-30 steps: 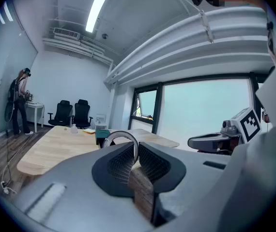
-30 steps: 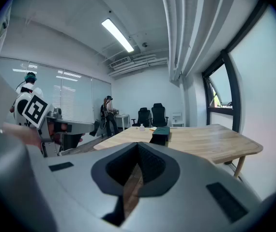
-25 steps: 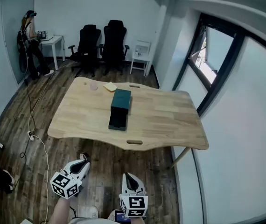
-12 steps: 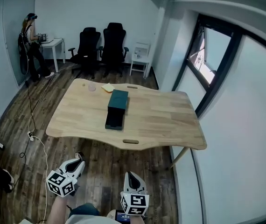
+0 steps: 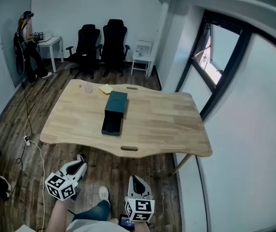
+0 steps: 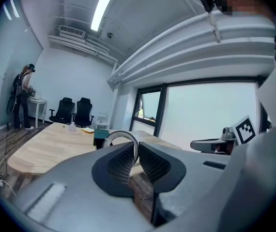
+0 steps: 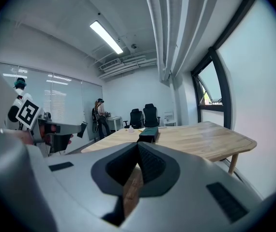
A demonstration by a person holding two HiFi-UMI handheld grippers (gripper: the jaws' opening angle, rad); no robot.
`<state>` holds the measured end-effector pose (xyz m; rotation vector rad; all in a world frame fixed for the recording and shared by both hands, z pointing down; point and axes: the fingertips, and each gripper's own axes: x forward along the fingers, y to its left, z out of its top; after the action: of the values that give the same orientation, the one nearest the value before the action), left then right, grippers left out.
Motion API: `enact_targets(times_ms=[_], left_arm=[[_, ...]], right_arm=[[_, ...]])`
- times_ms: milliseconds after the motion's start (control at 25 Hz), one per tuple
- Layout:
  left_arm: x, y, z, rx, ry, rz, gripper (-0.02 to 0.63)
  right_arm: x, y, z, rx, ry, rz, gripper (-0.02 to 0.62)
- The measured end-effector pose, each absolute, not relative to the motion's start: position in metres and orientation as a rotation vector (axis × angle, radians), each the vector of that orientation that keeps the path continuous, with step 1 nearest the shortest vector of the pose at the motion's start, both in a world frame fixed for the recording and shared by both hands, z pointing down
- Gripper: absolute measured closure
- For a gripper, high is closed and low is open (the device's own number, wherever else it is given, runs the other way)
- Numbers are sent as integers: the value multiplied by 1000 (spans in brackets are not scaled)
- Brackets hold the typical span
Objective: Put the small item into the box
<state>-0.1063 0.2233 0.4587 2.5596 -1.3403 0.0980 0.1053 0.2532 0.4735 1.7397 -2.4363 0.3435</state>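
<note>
Wooden surface (image 5: 162, 122) with the dark green open box (image 5: 116, 102) stands well ahead. My left fingers (image 6: 120, 161) clench a silvery ring (image 6: 121, 133), probably the small item; my right fingers (image 7: 151, 166) are closed, empty. Next I must approach and reach over the box.

the table (image 5: 162, 115) and box (image 5: 115, 108) are seen from high above in the head view, and low from one side in both gripper views.

The table (image 5: 162, 120) is shown in pale wood grain over a floor (image 5: 104, 161) of dark brown planks, and a dark teal box (image 5: 113, 111), a yellow pad (image 5: 105, 88) and a pale pinkish small item (image 5: 88, 88) are seen on it. Black is worn by the two chairs (image 5: 114, 35). Black-and-white square markers are carried on the grey left gripper (image 5: 82, 159) and right gripper (image 5: 133, 180), and a silvery ring (image 6: 118, 132) is seen at the left one's dark cross-hatched pads (image 6: 121, 161).
</note>
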Motion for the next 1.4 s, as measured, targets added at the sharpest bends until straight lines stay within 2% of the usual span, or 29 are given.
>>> enact_targets(times_ms=[880, 1400], left_arm=[[-76, -88, 480, 2607, -1173, 186, 572], [-55, -131, 479, 2642, -1079, 164, 572]], right_arm=[[123, -32, 504, 1786, -2316, 424, 591], [126, -73, 498, 1814, -2300, 440, 591]])
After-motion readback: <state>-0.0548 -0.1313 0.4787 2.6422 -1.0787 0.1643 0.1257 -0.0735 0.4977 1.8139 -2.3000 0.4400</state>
